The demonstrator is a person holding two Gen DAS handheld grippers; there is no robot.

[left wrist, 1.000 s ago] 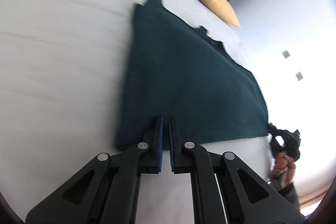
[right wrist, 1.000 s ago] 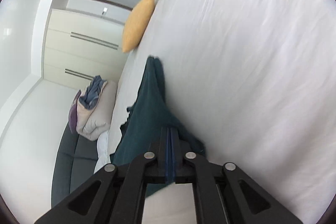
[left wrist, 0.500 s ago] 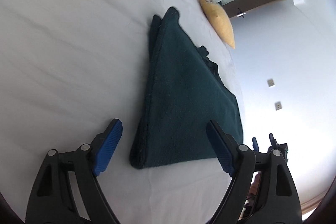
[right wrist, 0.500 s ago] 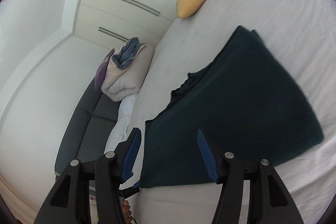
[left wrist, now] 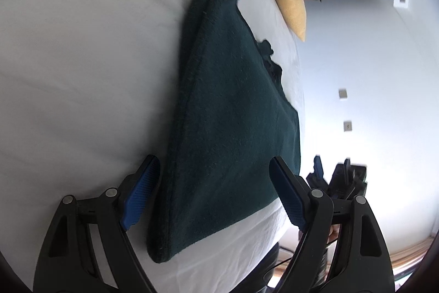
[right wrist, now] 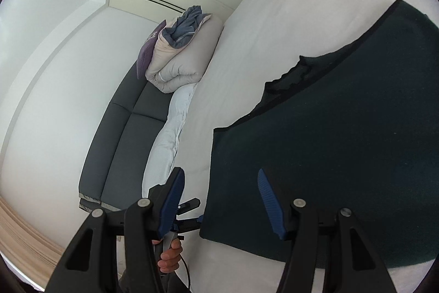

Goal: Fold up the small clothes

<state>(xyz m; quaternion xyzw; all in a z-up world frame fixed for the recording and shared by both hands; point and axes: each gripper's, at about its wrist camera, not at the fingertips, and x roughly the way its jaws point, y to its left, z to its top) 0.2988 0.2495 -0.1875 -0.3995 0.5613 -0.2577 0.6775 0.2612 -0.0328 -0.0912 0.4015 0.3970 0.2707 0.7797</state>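
Folded garment on bed

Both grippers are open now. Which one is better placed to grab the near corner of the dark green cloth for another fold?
Left, probably. The left hand-held gripper straddles the cloth near its corner; the right hand-held gripper has only one finger over it.

garment: dark teal cloth, fuzzy, matt
sheet: smooth white cloth
pads: blue, ribbed
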